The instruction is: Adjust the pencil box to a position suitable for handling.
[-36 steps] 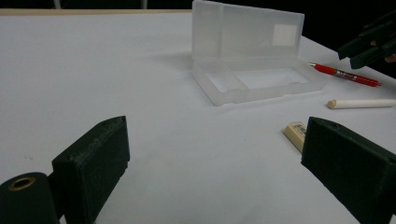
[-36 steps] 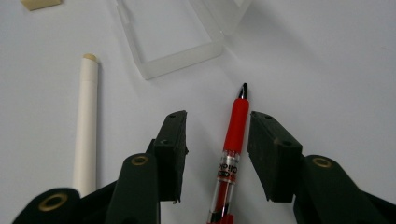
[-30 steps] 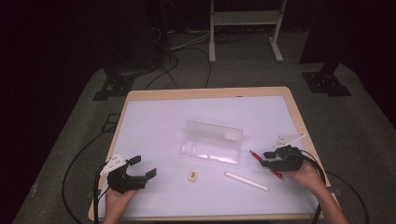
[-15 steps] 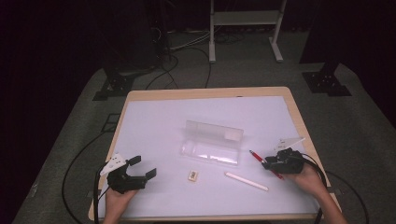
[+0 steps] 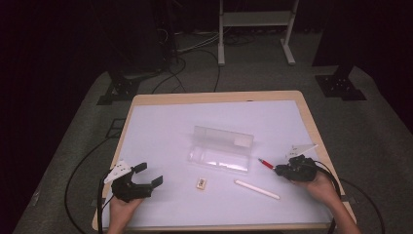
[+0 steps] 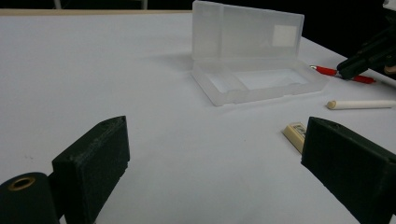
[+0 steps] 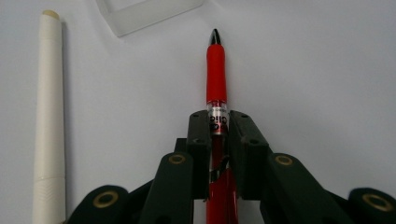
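While gripped, one red pen [image 7: 216, 70].

The tabletop [image 5: 146, 136] has a white surface with a light wooden rim and stands on a grey carpeted floor [image 5: 370, 131]. Beyond its far edge the room is dark. A white metal frame [image 5: 255, 19] stands there, with black cables [image 5: 185, 58] trailing across the floor and black stand bases [image 5: 341, 85] near both far corners.

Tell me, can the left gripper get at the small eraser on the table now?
Probably yes. The left gripper is open and holds nothing, and the eraser lies on bare table just ahead of it, with nothing between them.
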A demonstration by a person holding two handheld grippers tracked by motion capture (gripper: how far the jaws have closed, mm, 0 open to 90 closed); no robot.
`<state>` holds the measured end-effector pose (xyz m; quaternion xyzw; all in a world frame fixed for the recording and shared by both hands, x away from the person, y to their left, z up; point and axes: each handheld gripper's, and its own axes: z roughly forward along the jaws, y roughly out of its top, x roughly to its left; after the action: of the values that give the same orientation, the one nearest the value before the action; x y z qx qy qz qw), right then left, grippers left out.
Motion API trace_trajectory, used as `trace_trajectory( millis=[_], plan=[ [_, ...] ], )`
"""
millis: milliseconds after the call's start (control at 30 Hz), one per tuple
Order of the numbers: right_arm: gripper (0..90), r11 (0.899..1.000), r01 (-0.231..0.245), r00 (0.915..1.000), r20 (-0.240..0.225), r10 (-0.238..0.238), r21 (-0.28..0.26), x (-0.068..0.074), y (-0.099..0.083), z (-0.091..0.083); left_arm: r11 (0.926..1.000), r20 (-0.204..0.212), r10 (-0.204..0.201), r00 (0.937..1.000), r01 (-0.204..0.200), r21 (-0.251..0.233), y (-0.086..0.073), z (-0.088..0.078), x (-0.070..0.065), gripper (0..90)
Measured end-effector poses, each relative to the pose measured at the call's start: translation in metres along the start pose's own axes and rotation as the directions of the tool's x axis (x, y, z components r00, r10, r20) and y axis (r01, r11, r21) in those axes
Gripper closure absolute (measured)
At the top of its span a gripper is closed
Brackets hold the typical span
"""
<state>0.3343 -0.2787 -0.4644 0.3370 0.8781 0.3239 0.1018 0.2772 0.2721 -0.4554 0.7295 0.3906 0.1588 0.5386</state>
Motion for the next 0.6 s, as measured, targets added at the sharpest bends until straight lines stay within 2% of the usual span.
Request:
trace_trajectory(
  millis=[100,200,267,300,433,500,600],
  plan=[
    [78.5,1.000,0.008,1.0000,0.002,-0.008,-0.001,0.000,0.000,0.000,1.0000,-0.001,0.000,1.0000,0.000,-0.002,0.000,0.000,0.000,7.3],
    [78.6,1.000,-0.010,0.9998,-0.015,0.009,-0.021,0.002,0.002,-0.004,1.0000,-0.002,-0.004,1.0000,0.004,-0.004,0.000,-0.001,0.000,7.3],
    [78.6,0.999,-0.003,0.9998,-0.018,0.002,-0.033,0.002,0.002,-0.006,1.0000,-0.002,-0.003,1.0000,0.003,-0.006,0.000,-0.001,-0.001,7.3],
    [78.6,0.998,-0.006,0.9994,-0.034,0.004,-0.059,0.004,0.004,-0.010,1.0000,-0.002,0.002,1.0000,-0.002,-0.005,0.001,-0.001,-0.001,7.3],
    [78.6,0.997,-0.008,0.9985,-0.054,0.004,-0.070,0.007,0.008,-0.012,1.0000,0.000,-0.001,1.0000,0.001,-0.001,0.000,0.000,-0.001,7.3],
    [78.6,0.997,0.007,0.9975,-0.070,-0.013,-0.081,0.010,0.012,-0.015,1.0000,0.000,0.000,1.0000,0.000,-0.002,0.000,0.000,-0.001,7.3],
    [78.6,0.996,0.018,0.9972,-0.070,-0.025,-0.086,0.012,0.015,-0.017,1.0000,-0.003,-0.005,1.0000,0.005,-0.006,0.000,-0.001,0.000,7.3]
  ],
)
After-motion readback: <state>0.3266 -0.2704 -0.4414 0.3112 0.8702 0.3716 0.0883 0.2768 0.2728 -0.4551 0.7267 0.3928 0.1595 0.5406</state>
